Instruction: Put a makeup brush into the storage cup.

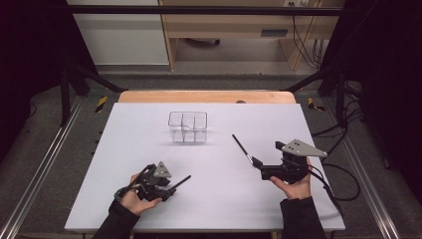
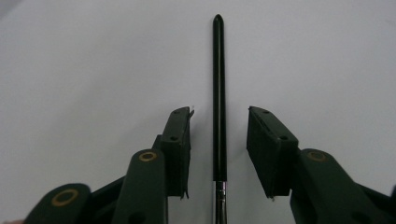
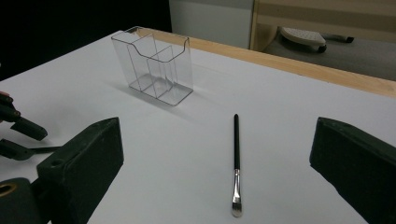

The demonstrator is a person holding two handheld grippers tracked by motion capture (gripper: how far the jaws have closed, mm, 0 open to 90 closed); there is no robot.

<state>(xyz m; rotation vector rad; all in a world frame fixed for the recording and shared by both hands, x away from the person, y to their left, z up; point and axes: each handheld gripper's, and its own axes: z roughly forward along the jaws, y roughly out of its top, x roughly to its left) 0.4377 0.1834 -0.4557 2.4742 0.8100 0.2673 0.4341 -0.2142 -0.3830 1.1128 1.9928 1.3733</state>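
The work in hand looks like gathering two make-up brushes into the clear organizer (image 1: 187, 127), and it is at an early stage: the organizer's compartments stand empty, and neither brush is lifted yet.

The left gripper (image 1: 171, 188), well in front of the organizer and to its left, has its jaws on either side of a black-handled brush (image 2: 219, 98) that lies on the counter (image 1: 124, 149). The jaws stand partly apart, with a clear gap between each pad and the handle, so nothing is clamped yet. Whether this brush's bristle end is under the gripper body is hard to tell; a metal ferrule just shows at the bottom edge of the left gripper view.

The right gripper (image 1: 256, 164) rests in front of the organizer and to its right, jaws wide apart. The second brush (image 3: 236, 163) lies flat just beyond them, its bristle tip nearest the gripper and its handle pointing towards the organizer's right side; it is untouched.

Left to do, by my reading: close on each brush, lift, carry it to the organizer and stand it in a compartment.

The counter is a plain white sheet on a wooden top. Behind the organizer the room shows grey floor, pale wooden furniture and trailing cables, with dark frame rails at both sides.
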